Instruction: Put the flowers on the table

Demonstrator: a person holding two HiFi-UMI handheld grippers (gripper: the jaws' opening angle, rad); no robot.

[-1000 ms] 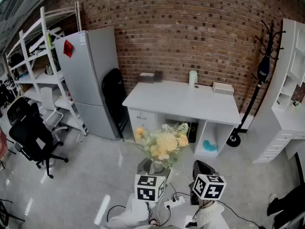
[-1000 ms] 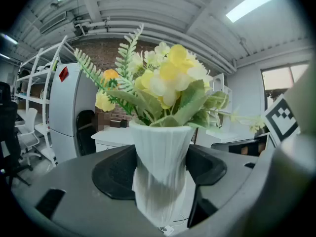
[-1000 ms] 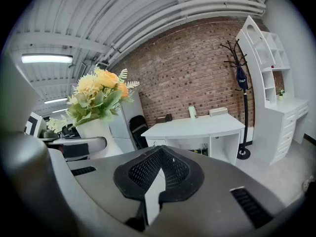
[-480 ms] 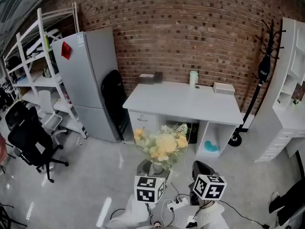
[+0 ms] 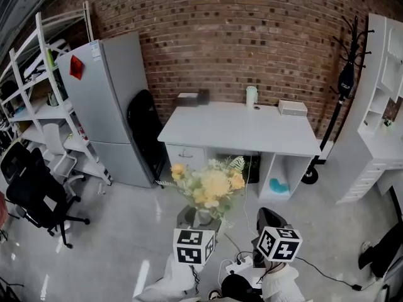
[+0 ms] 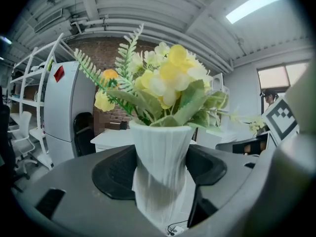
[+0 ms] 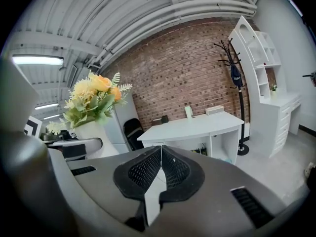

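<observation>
Brick wall [image 5: 252, 36] behind white table [image 5: 239, 131]; left gripper [image 6: 159, 174] clasps vase [image 6: 160, 142].

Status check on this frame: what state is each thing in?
left tool: shut on the vase.
right tool: shut, empty.
vase: upright, held off the floor, short of the table.
flowers: standing in the vase.
table: vase not yet on it.
fridge: doors closed.
</observation>
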